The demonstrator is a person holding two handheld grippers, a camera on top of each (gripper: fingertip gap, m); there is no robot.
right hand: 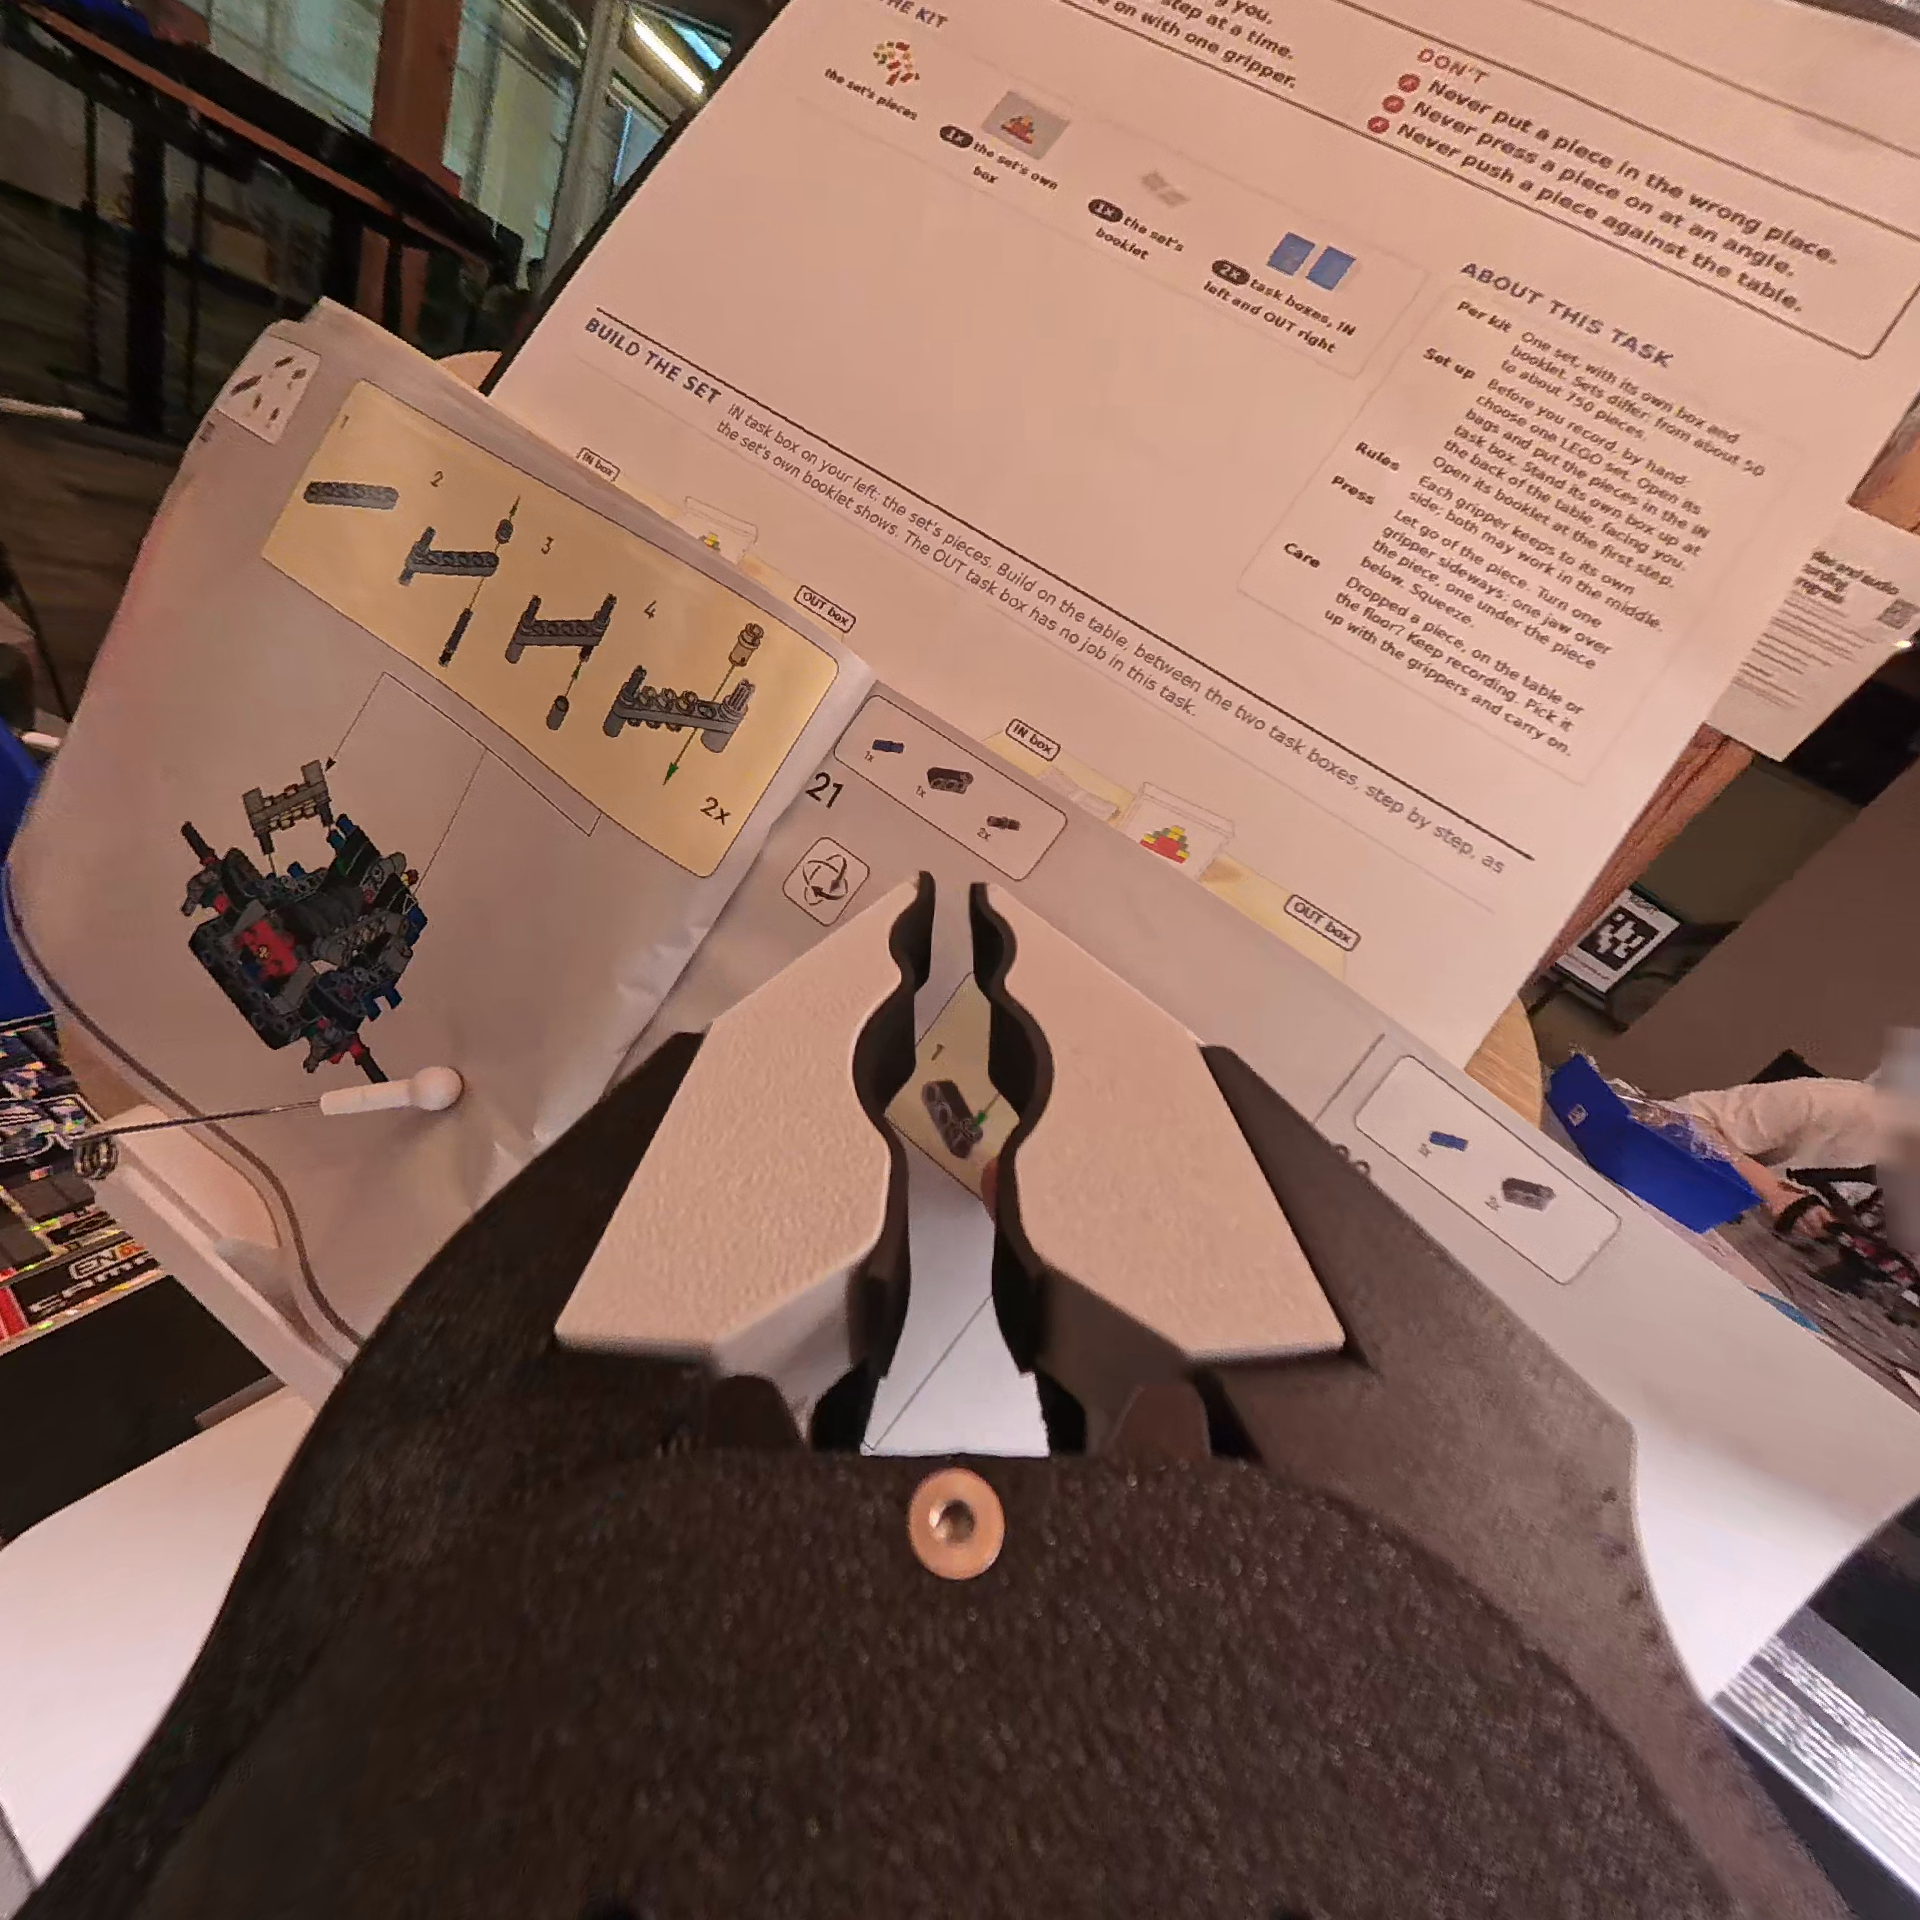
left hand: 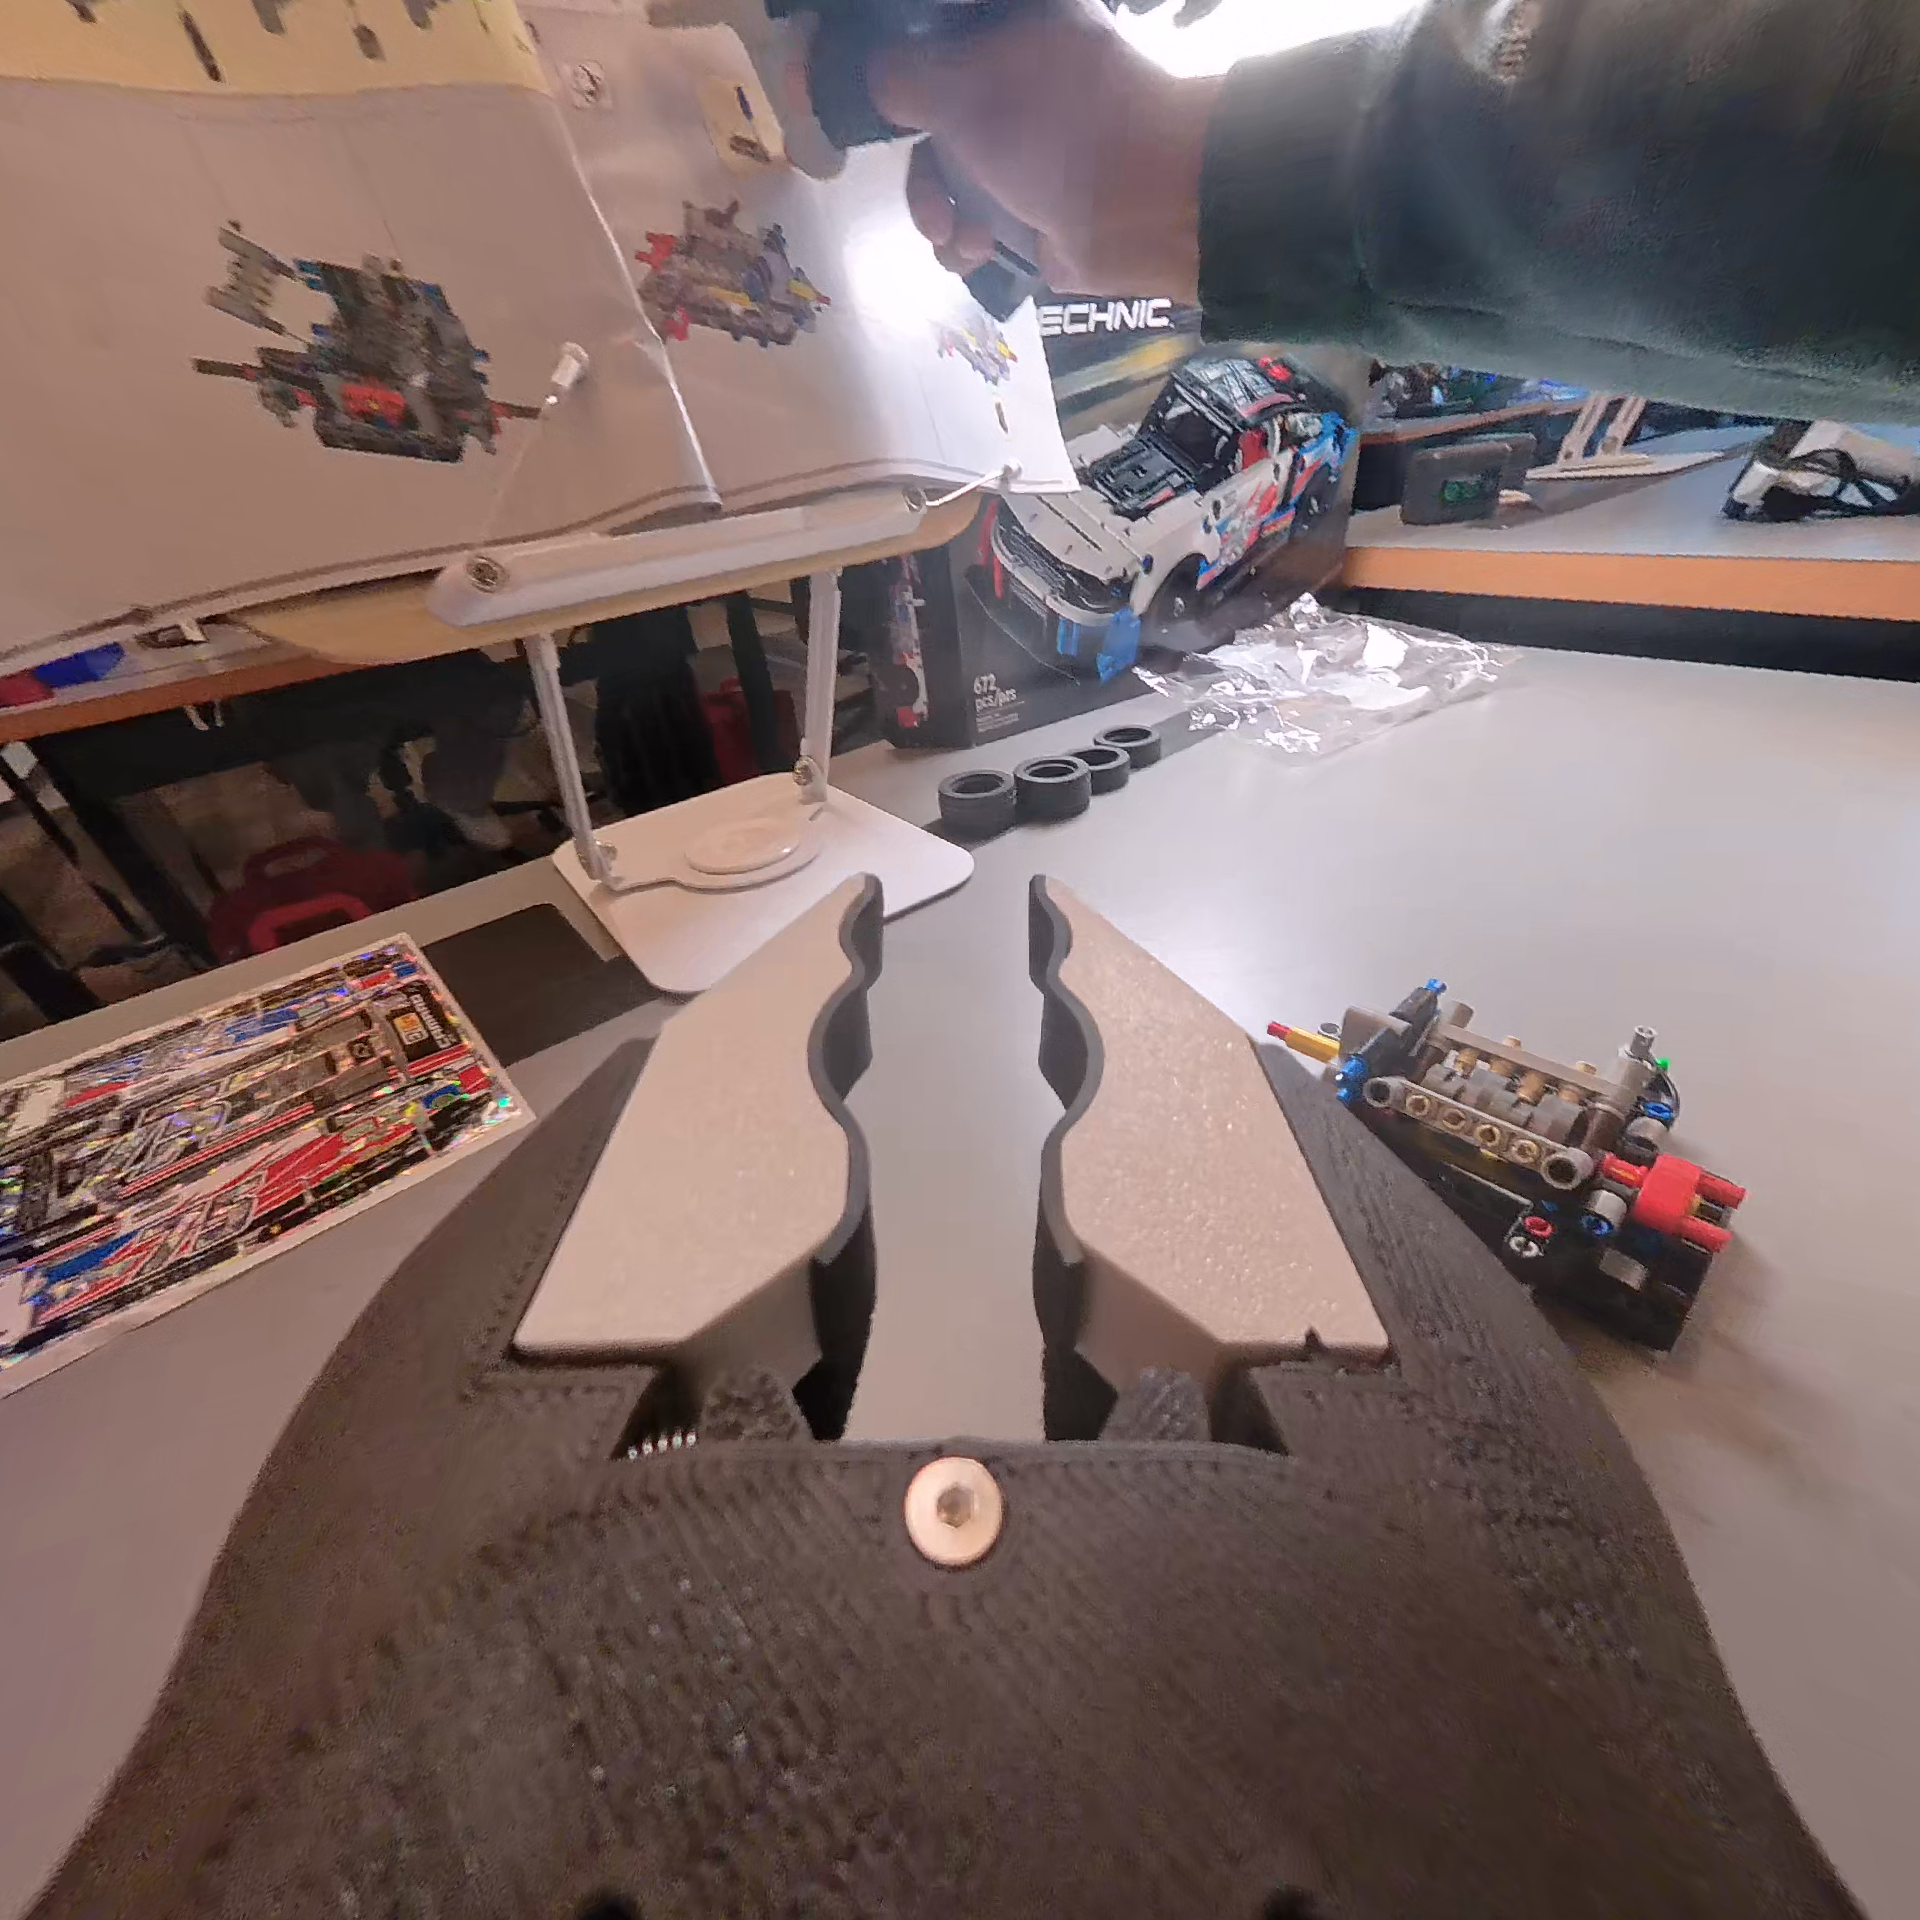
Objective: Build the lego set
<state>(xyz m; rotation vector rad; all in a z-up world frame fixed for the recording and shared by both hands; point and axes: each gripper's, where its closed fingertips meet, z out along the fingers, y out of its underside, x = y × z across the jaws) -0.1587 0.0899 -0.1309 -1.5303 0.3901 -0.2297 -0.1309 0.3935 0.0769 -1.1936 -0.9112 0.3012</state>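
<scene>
My left gripper (left hand: 954,904) is open and empty, low over the grey table (left hand: 1455,883). A partly built Lego chassis (left hand: 1527,1153) of grey beams with blue and red pins lies on the table just right of it. The instruction booklet (left hand: 312,343) stands open on a white stand (left hand: 769,862). My right gripper (right hand: 950,896) is against the booklet's right page (right hand: 1195,997), jaws almost closed with a narrow gap. I cannot tell if paper is pinched. In the left wrist view a hand holds that gripper (left hand: 1000,278) at the page edge.
A sticker sheet (left hand: 239,1132) lies on the table to the left. Several black tyres (left hand: 1049,779), the set's box (left hand: 1143,540) and a crumpled clear bag (left hand: 1340,675) sit at the back. A printed instruction sheet (right hand: 1247,436) stands behind the booklet. A blue box (right hand: 1642,1153) is at the right. Across from one pair of fingers to the other is roughly 35 cm.
</scene>
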